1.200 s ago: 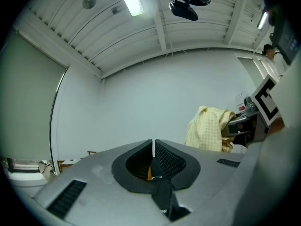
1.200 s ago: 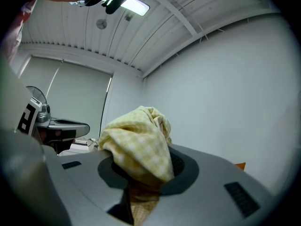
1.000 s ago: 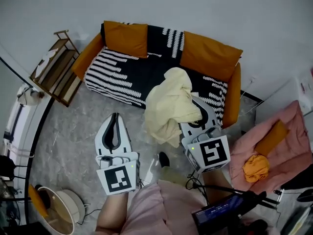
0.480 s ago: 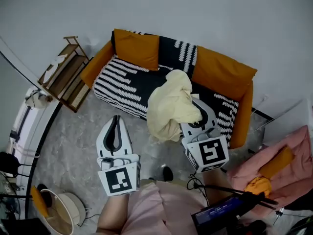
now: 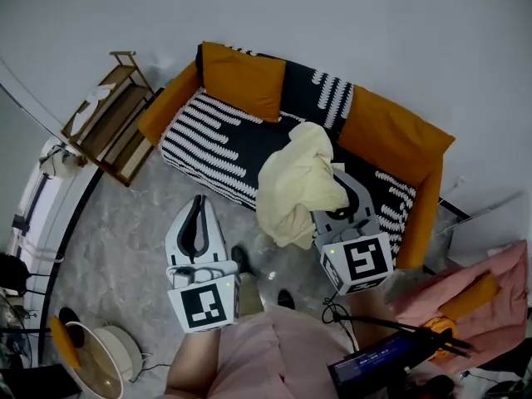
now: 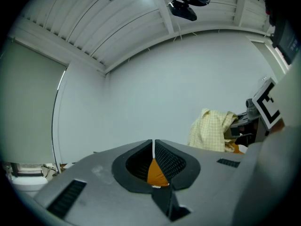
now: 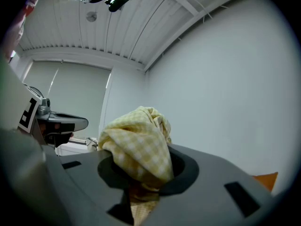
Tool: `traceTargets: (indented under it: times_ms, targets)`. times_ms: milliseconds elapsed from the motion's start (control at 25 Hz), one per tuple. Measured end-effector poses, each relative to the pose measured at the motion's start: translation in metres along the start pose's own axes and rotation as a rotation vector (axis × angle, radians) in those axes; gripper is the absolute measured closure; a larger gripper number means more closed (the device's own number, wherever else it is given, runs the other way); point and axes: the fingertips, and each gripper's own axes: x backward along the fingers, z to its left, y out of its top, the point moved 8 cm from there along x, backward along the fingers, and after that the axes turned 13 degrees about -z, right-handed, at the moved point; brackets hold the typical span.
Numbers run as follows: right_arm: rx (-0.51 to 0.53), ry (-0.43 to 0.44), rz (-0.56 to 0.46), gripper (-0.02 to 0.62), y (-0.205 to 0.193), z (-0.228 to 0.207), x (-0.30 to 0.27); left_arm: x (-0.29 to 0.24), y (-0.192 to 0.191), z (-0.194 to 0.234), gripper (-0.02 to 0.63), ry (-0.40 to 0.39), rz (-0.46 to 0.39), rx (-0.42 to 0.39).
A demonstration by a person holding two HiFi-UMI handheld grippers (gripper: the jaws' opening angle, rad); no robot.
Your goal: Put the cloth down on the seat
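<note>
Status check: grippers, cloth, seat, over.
Right gripper shut on cloth; left gripper shut, empty. Cloth hanging bunched, not yet on seat. Seat bare but for cushions.

I count two tools: my left tool [image 5: 197, 203] and right tool [image 5: 346, 193]. One cloth [image 5: 299, 181]. One sofa [image 5: 214, 133] with two cushions: left cushion [image 5: 243, 80], right cushion [image 5: 395, 135]. One rack [image 5: 108, 125], far left. One blanket [image 5: 465, 296], near right.
</note>
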Motion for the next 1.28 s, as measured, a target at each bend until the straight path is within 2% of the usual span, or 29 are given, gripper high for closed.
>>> traceTargets:
  times_ms: [200,480,680,800,1000,1280]
  targets:
    - [0.000,-0.022,0.024,0.489,-0.019,-0.004,-0.051,-0.048,-0.032,0.033,0.581,-0.024,0.000,0.005]
    - [0.021,-0.074,0.045,0.489,-0.040,-0.008,-0.139,-0.131,-0.070,0.086,0.581,-0.056,0.028,0.057]
    - [0.040,-0.130,0.019,0.489,-0.041,-0.009,-0.200,-0.191,-0.086,0.125,0.581,-0.108,-0.009,0.064]
    - [0.049,-0.167,0.000,0.489,-0.043,-0.012,-0.230,-0.222,-0.097,0.143,0.581,-0.148,-0.044,0.039]
    - [0.072,-0.184,-0.014,0.489,-0.049,-0.022,-0.266,-0.261,-0.115,0.152,0.581,-0.179,-0.065,0.054]
    - [0.090,-0.199,0.003,0.489,-0.040,-0.021,-0.279,-0.274,-0.116,0.157,0.581,-0.206,-0.056,0.074]
